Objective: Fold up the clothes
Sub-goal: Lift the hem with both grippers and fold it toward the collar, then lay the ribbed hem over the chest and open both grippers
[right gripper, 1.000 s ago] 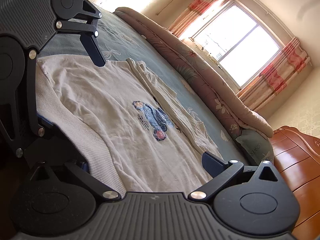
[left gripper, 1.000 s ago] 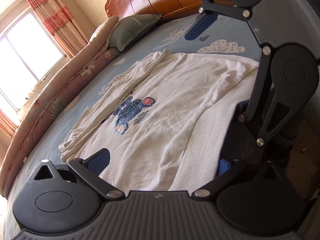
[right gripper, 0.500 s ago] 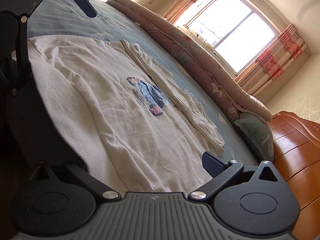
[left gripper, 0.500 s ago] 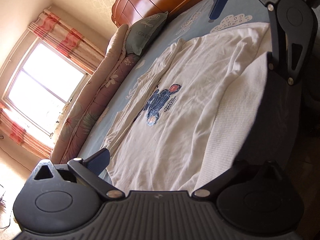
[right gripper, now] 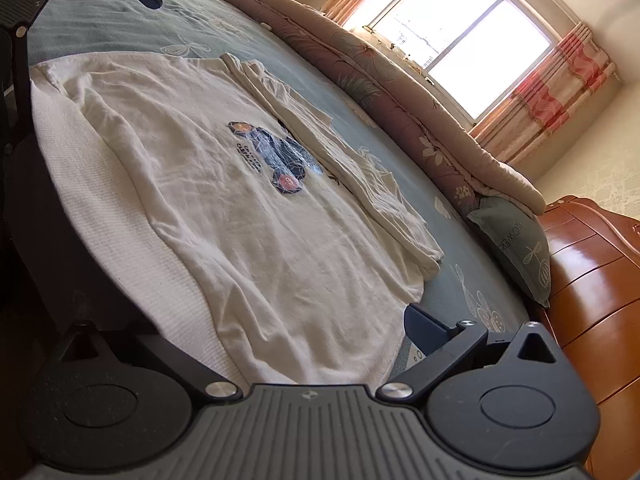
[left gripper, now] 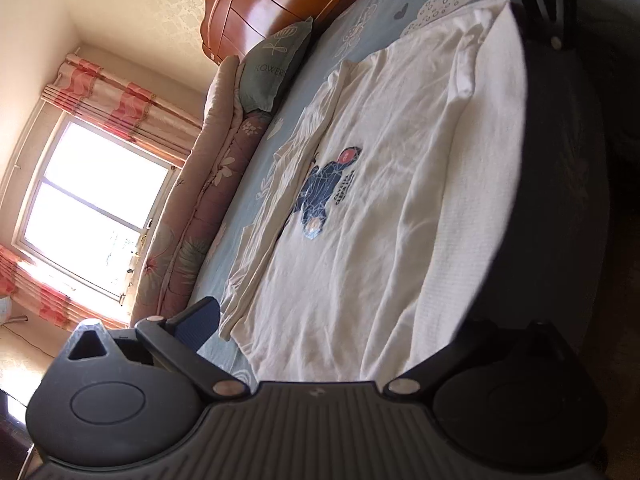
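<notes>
The bed (left gripper: 362, 30) carries the white T-shirt (left gripper: 400, 184) spread flat near its front edge, far sleeve folded in. It looks light, limp and easily creased; pinch hem or shoulder corners. Left gripper (left gripper: 332, 328) and right gripper (right gripper: 256, 344) fingers stand apart, empty

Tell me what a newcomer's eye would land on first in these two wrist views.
First the white shirt spread flat across the blue bed sheet, one side already folded inward over its dark blue chest print. Next the bright window with pink striped curtains, beyond the rolled floral quilt lying along the bed's far edge. Both grippers, left gripper and right gripper, hang open at the shirt's two ends.
</notes>
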